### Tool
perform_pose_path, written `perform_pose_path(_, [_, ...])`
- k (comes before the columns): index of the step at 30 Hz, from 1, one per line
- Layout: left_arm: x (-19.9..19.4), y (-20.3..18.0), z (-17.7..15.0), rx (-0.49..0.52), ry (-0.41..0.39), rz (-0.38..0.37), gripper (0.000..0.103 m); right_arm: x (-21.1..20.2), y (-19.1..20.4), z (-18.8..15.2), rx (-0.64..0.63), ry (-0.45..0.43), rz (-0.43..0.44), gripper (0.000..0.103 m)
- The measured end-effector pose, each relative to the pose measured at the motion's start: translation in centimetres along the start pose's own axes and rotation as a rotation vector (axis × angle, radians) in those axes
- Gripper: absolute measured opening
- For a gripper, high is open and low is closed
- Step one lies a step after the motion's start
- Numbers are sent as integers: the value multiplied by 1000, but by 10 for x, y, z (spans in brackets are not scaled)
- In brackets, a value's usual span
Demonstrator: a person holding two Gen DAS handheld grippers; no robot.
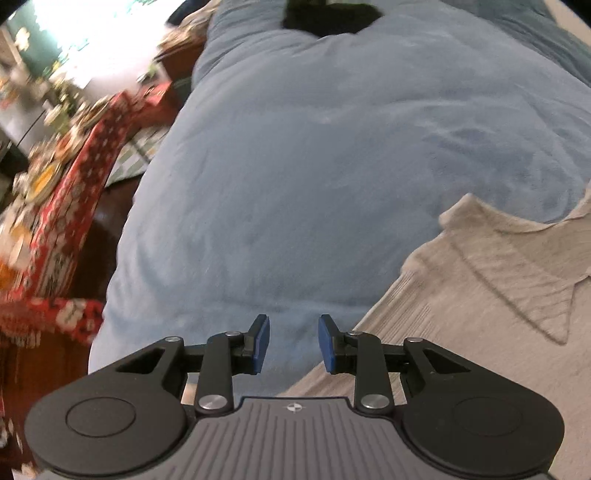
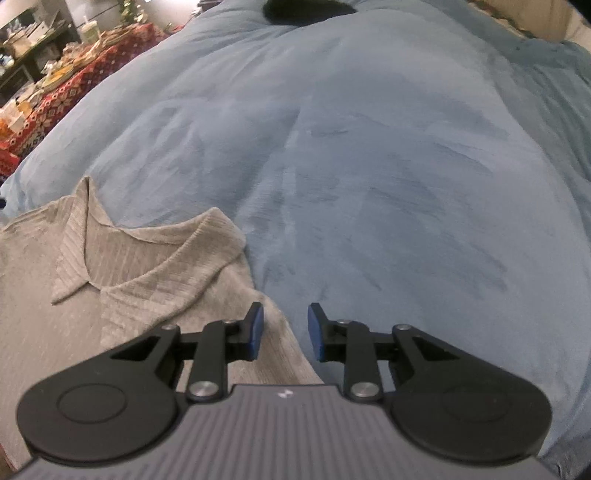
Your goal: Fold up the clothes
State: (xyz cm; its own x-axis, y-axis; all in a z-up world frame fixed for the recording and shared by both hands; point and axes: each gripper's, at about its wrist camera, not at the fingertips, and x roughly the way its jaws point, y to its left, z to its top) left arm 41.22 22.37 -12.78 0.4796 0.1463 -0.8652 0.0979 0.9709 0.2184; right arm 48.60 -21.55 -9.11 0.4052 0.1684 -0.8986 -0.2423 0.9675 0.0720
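Showing both claws (image 1: 293, 343) (image 2: 285, 330) part-open, empty; sweater (image 2: 122, 280) collar whole only from right wrist view.

— Under everything: blue blanket (image 2: 369, 166), plush, brushed into darker streaks.
— At the far edge?
— Black shape (image 2: 306, 11) lying on the blanket; too cut off to identify.
— Off to the left?
— Red patterned cloth (image 1: 74, 192) draped over a table, crowded with dishes (image 1: 40, 181). Blurred. Dark shelf (image 2: 29, 44) behind.
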Motion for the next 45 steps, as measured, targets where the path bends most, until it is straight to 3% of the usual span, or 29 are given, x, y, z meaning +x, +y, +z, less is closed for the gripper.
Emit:
perform_pose_path(5, [9, -13, 10, 14, -3, -74, 30, 20, -5, 4, 39, 51, 24, 27])
perform_pose_path(9, [21, -27, 15, 33, 11, -115, 31, 31, 2, 0, -6, 99, 32, 27])
perform_pose_path(12, [29, -35, 20, 36, 17, -137, 31, 34, 7, -1, -30, 110, 20, 5])
perform_pose_path(16, [34, -42, 24, 58, 15, -150, 31, 19, 14, 1, -115, 39, -101, 4])
perform_pose_path(18, [37, -43, 24, 61, 18, -158, 31, 19, 8, 2, -92, 37, -106, 4])
perform_pose_path(23, [42, -40, 23, 54, 39, -152, 31, 33, -1, -2, -66, 79, -90, 6])
perform_pose_path(30, [35, -37, 23, 71, 31, -185, 32, 7, -15, 0, 18, 37, -80, 28])
perform_pose_path(35, [29, -47, 27, 99, -12, -257, 43, -3, -3, 10, -30, 1, -50, 31])
perform_pose_path(45, [50, -86, 53, 277, -107, -299, 44, 26, 39, 44, -150, -33, 59, 37])
